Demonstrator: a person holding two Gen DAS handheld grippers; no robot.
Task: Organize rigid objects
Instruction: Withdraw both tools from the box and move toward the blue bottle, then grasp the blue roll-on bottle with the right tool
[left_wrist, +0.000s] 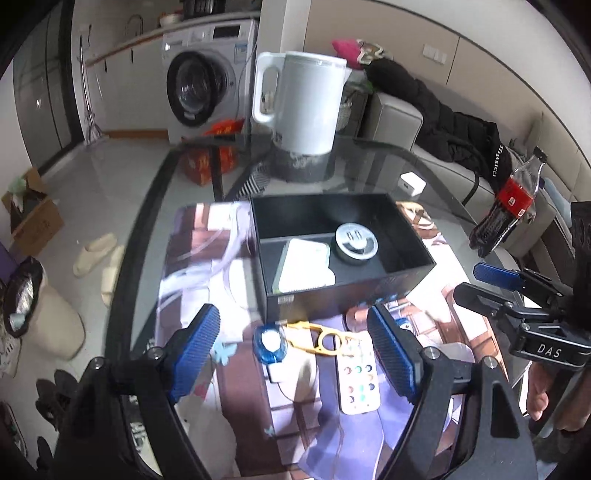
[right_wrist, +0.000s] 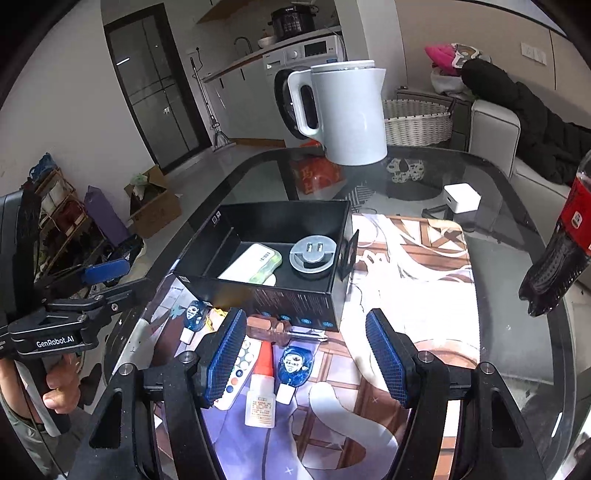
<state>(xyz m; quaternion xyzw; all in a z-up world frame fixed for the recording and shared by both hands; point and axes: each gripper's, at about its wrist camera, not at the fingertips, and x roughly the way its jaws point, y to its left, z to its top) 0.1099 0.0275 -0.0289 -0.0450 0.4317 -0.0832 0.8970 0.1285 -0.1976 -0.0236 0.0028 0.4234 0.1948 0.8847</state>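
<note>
Two open, empty tools (left_wrist: 291, 350) (right_wrist: 306, 354) hover above small items just before the black box (left_wrist: 343, 291).

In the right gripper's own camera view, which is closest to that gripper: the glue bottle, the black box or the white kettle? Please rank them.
1. glue bottle, between the right gripper's fingers, on the mat.
2. black box, just beyond, mid-table.
3. white kettle, at the table's far edge.

Round socket (right_wrist: 312, 254) inside box (right_wrist: 258, 295)
</note>
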